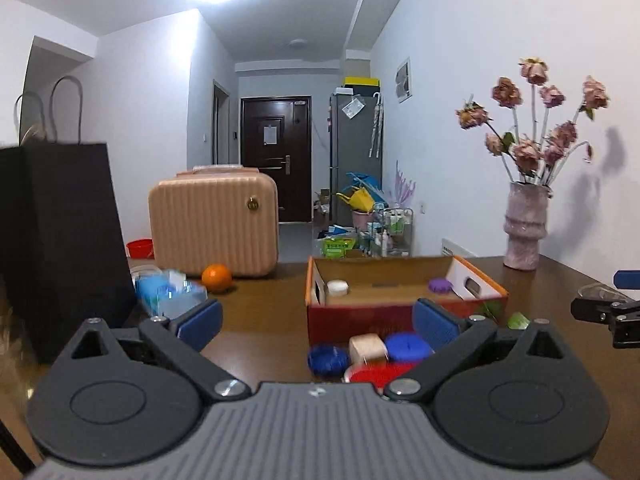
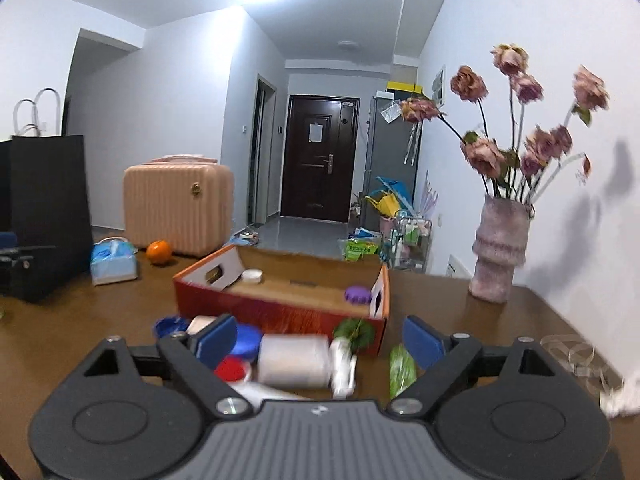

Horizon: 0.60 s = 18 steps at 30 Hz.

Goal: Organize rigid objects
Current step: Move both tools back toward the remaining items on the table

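While both tools stand idle, the sorting is judged barely begun. The left gripper (image 1: 318, 322) has its blue ribbed pads spread wide with nothing between them; the right gripper (image 2: 320, 338) is likewise spread and empty.

Just beyond the left fingers, a cluster lies on the table short of the box: a ridged blue cap (image 1: 327, 359), a beige block (image 1: 367, 347), a smooth blue lid (image 1: 408, 347) and a red lid (image 1: 378, 374). From the right wrist, a white cylinder (image 2: 294, 360) lies on its side between the pads, a red lid beside it and a green packet (image 2: 401, 368) near the right pad; blur makes the packet's material uncertain, possibly soft film rather than rigid plastic.

Further out, the cardboard box (image 1: 360, 316), red-orange outside and raw brown within, holds only two items: a white round jar (image 1: 337, 287) at its left end and a scalloped purple lid (image 1: 439, 285) at its right end. Most pieces therefore remain outside.

Beyond the work area stand a mottled pink vase (image 1: 524, 226) of dried roses, a ribbed pink case (image 1: 214, 222), an orange (image 1: 216, 278) and a matte black bag (image 1: 60, 236).
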Tool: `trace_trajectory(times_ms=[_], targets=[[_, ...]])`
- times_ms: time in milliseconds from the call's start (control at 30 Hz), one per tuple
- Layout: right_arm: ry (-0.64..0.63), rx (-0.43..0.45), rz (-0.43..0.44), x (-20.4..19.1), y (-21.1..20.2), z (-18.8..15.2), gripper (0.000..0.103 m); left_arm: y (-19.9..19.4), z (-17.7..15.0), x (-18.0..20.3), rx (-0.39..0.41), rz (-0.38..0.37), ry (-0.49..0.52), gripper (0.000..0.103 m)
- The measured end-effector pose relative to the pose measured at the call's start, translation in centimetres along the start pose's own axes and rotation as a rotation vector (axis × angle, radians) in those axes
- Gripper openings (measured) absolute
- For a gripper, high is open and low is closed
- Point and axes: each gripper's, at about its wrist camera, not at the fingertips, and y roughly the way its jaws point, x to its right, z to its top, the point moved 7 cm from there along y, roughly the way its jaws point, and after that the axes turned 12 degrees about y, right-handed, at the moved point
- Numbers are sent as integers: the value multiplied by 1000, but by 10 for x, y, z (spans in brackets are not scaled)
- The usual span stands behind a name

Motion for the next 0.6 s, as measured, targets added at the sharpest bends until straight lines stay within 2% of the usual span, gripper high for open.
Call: trace_trajectory(times_ms=[133, 433, 533, 600], targets=[[33, -4, 2, -3, -31, -38, 94, -30, -38, 8, -12, -15, -15, 103], [92, -36, 51, -13, -80, -96, 96, -85, -109, 14, -116, -17, -79, 103], [95, -40, 43, -11, -81, -99, 96, -85, -118, 19, -158, -62, -84, 103], [101, -34, 36, -10, -80, -97, 96, -82, -112, 21, -150, -45, -84, 103]])
